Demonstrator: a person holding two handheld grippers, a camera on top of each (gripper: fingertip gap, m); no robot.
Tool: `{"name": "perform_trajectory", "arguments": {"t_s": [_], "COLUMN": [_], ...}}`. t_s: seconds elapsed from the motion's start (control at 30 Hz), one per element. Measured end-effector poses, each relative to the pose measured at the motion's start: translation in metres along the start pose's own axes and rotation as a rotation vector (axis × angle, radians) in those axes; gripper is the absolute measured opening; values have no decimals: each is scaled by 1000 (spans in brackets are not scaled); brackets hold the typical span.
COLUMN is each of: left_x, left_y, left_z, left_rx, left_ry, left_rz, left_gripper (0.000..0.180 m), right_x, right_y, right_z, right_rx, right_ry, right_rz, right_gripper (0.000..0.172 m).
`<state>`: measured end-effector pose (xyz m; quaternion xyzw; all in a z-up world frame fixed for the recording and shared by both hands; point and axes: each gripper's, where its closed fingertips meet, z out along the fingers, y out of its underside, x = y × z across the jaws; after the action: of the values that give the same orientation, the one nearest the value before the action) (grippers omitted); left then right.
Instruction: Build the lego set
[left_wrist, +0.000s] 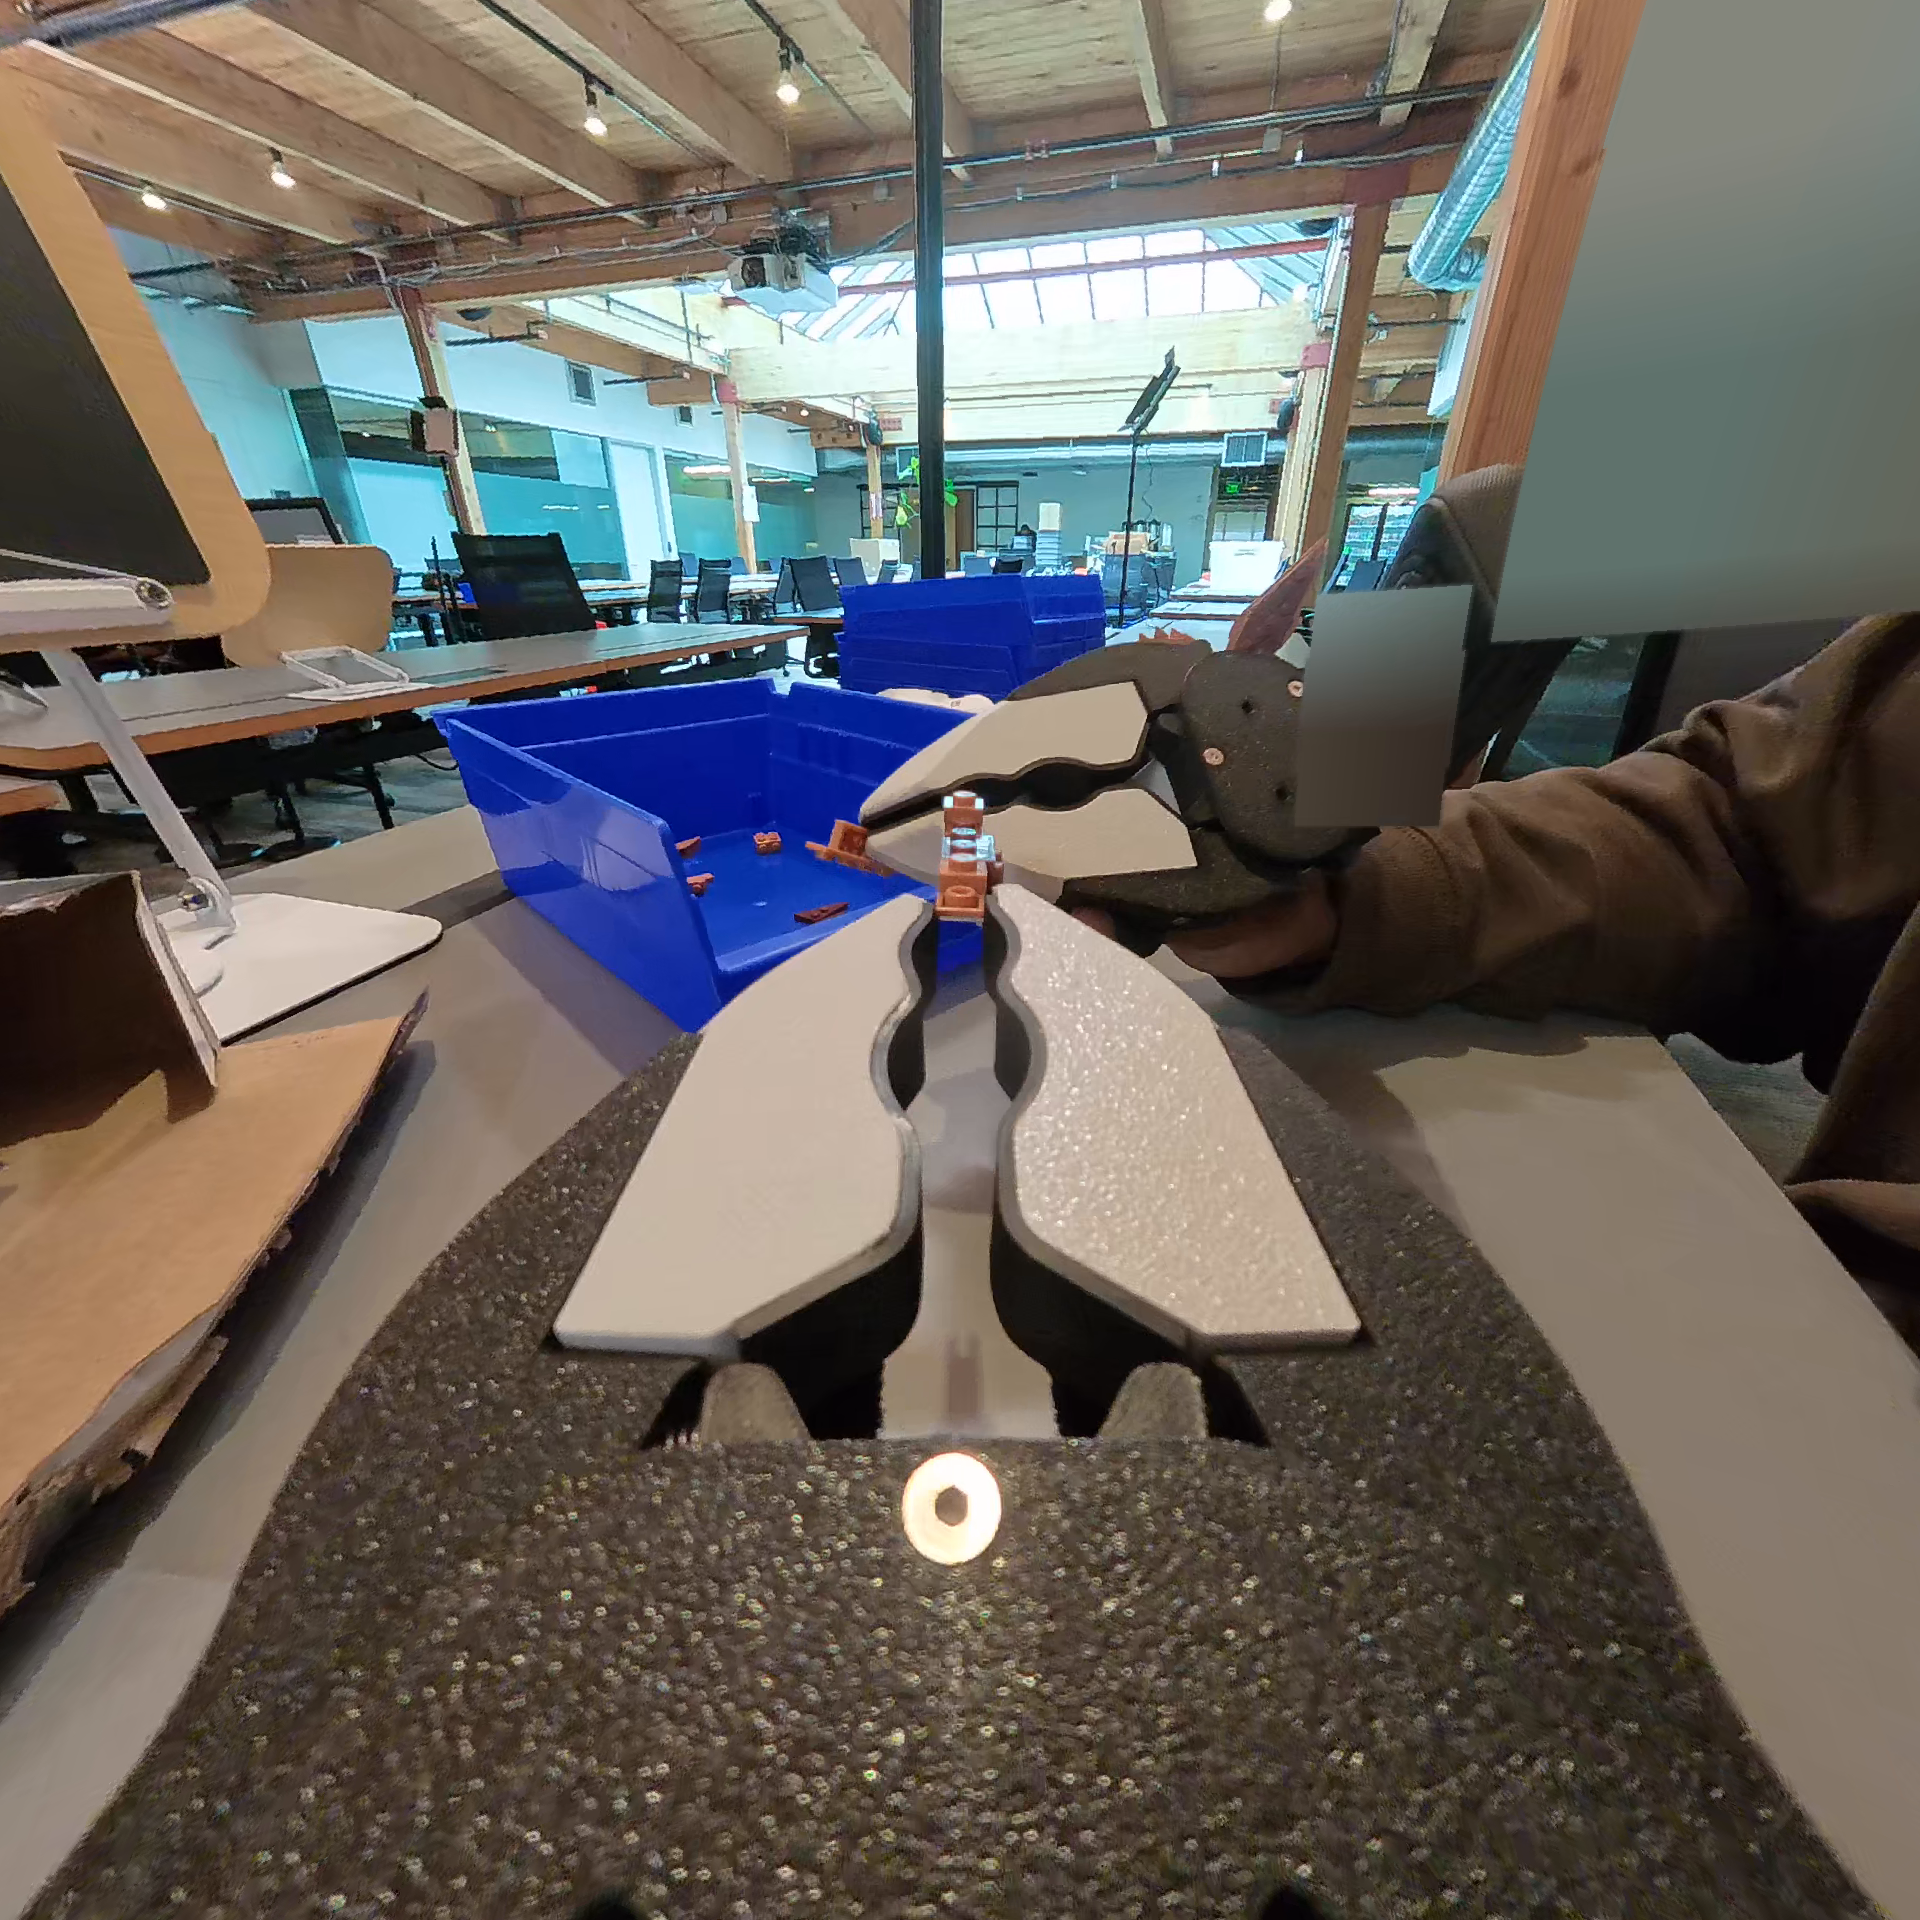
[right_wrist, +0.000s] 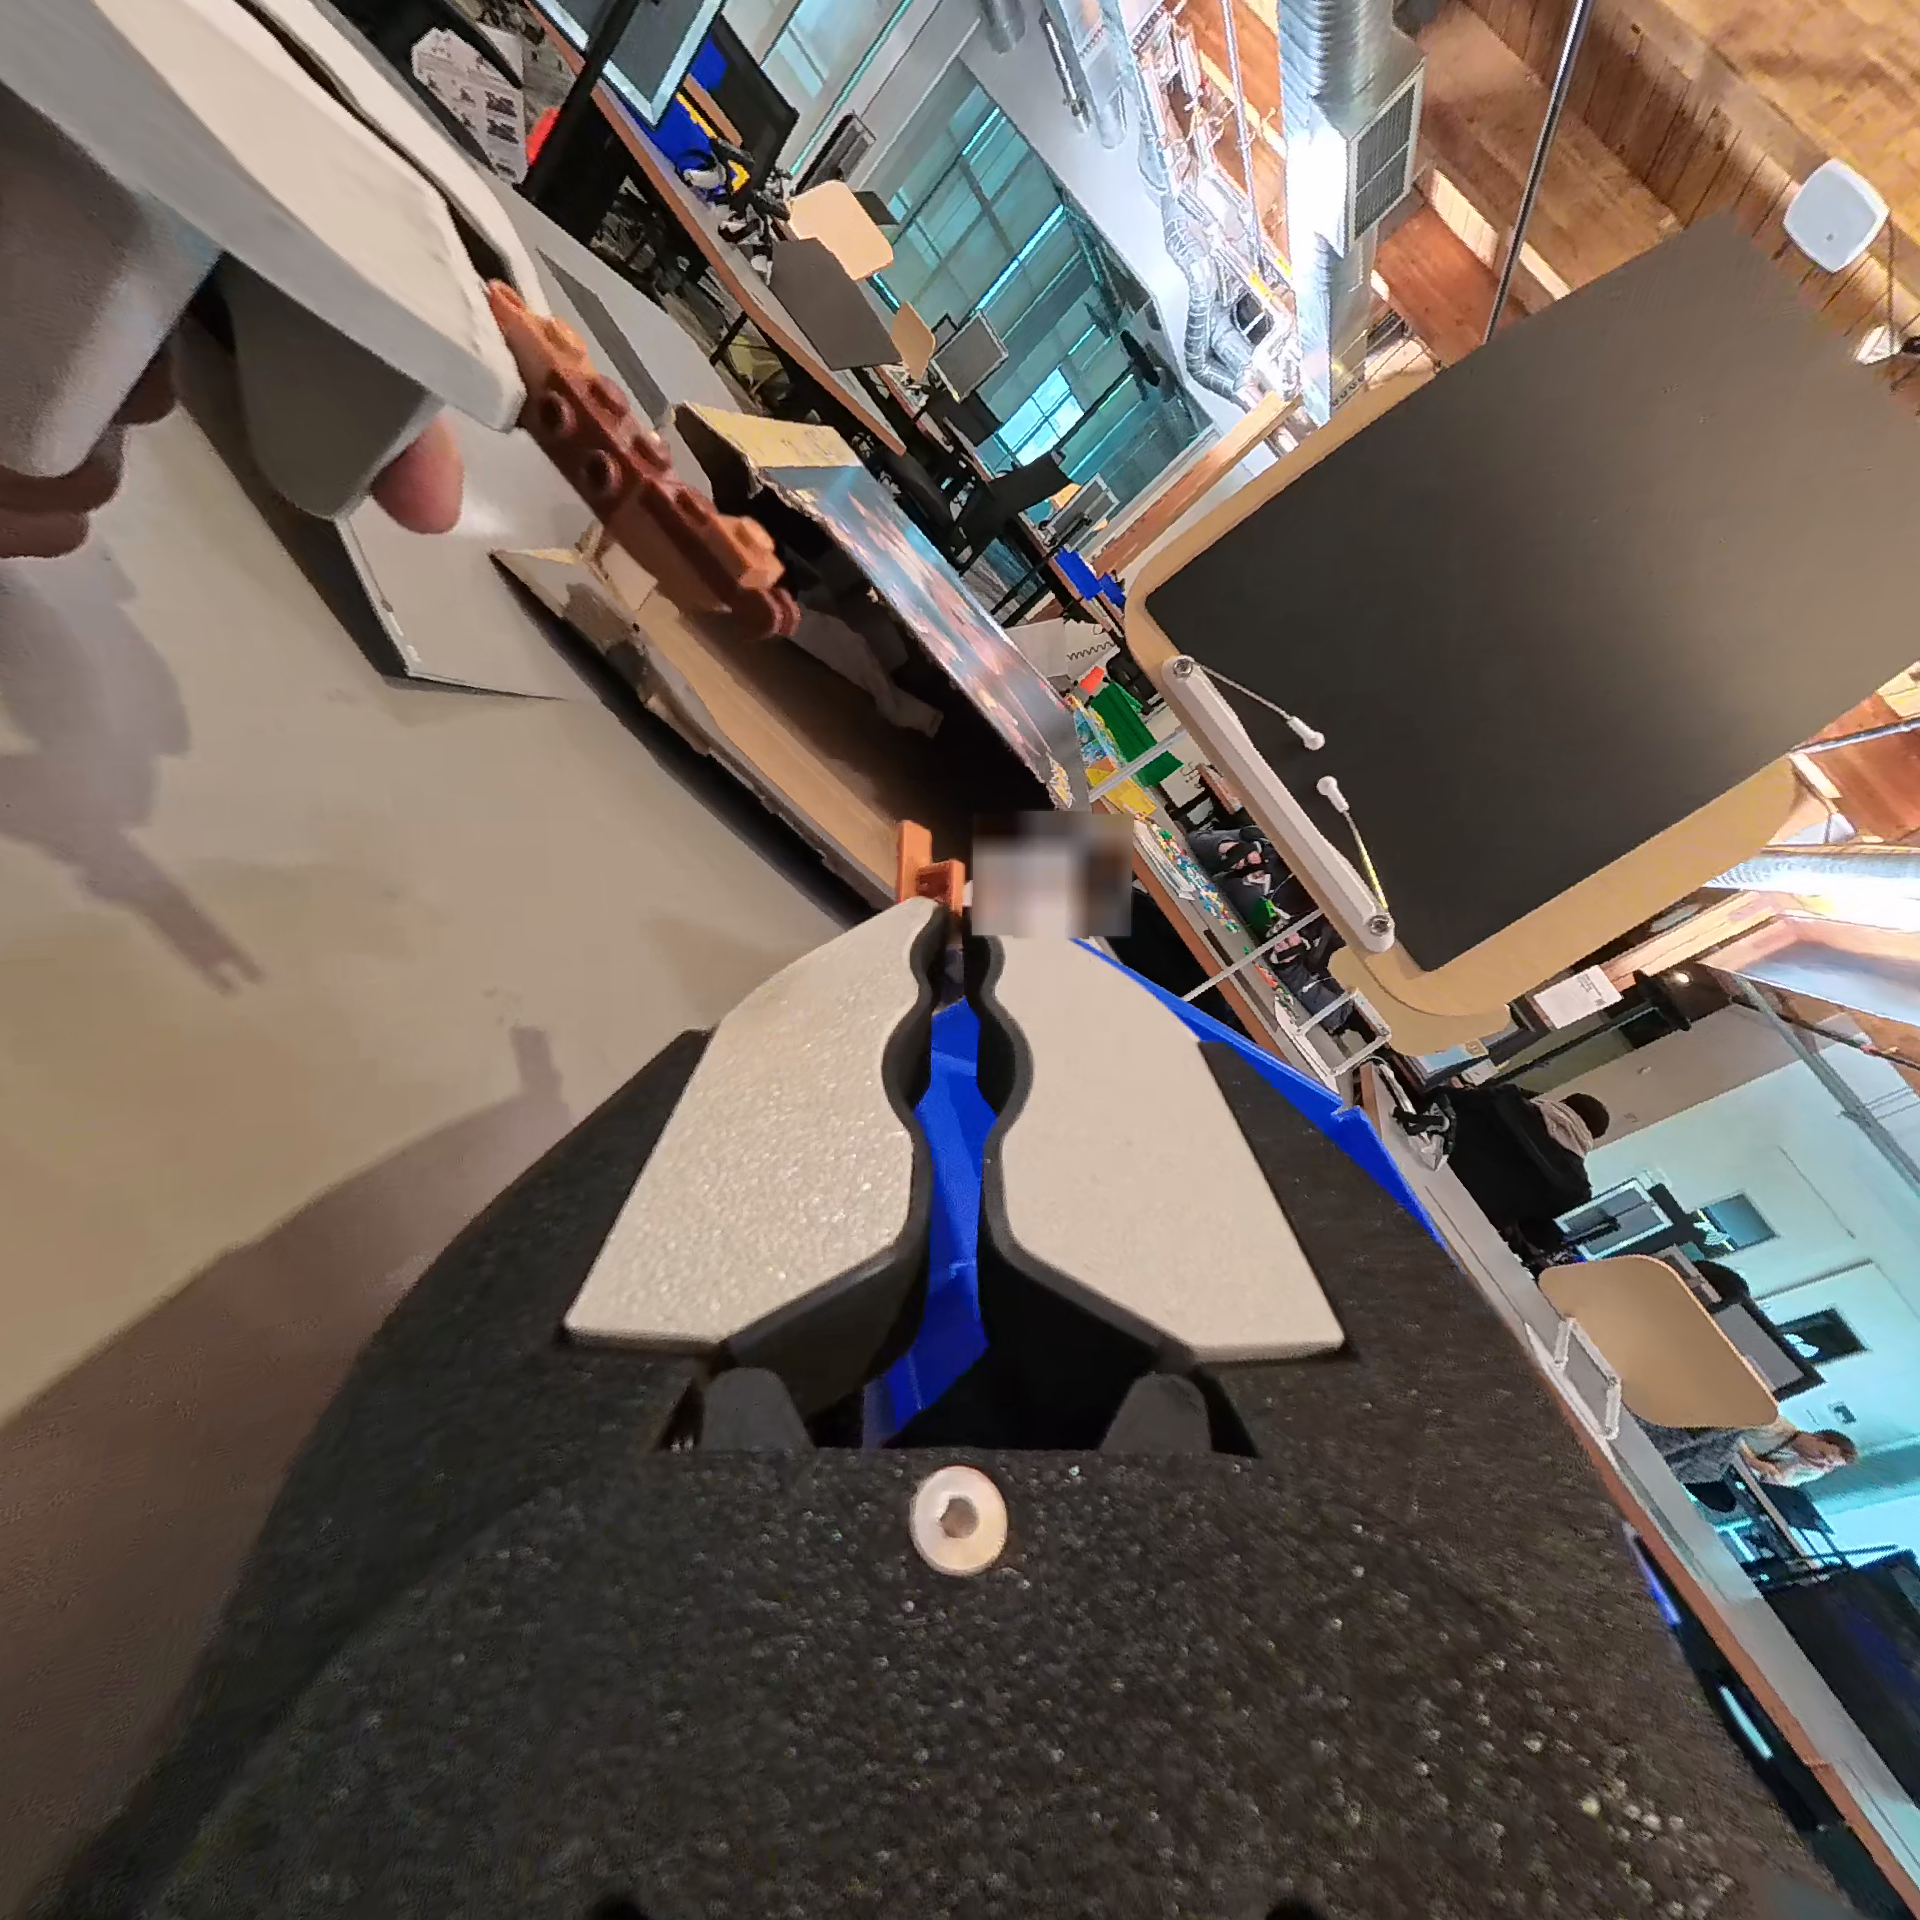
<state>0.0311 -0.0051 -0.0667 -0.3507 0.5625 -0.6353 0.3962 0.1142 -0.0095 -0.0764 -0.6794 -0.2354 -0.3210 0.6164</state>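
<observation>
The left gripper pinches the base of a brown brick stack at its fingertips; the right gripper clamps a small brown piece just beside the stack's top; keep both grips firm and aligned.

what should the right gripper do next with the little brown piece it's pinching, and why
Probably ease the small brown piece toward the brown brick stack in the left gripper. The right gripper pinches it at its tips, just left of the stack and above the blue bin, not yet touching.

Open office: timber ceiling, skylight, desks.
</observation>
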Motion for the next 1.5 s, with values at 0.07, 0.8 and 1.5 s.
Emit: {"name": "perform_trajectory", "arguments": {"t_s": [0.07, 0.8, 1.5], "left_x": [2, 22, 21], "left_y": [-2, 6, 10], "left_z": [0, 9, 10], "left_rx": [6, -44, -90], "left_ry": [4, 5, -2], "left_rz": [13, 168, 182], "left_gripper": [7, 8, 8], "right_x": [3, -2, -16], "right_y": [-2, -74, -61], "right_z": [-1, -42, -34], "right_rx": [13, 227, 169], "right_ry": [16, 155, 55], "right_rz": [-11, -432, -413], "right_gripper": [2, 2, 2]}}
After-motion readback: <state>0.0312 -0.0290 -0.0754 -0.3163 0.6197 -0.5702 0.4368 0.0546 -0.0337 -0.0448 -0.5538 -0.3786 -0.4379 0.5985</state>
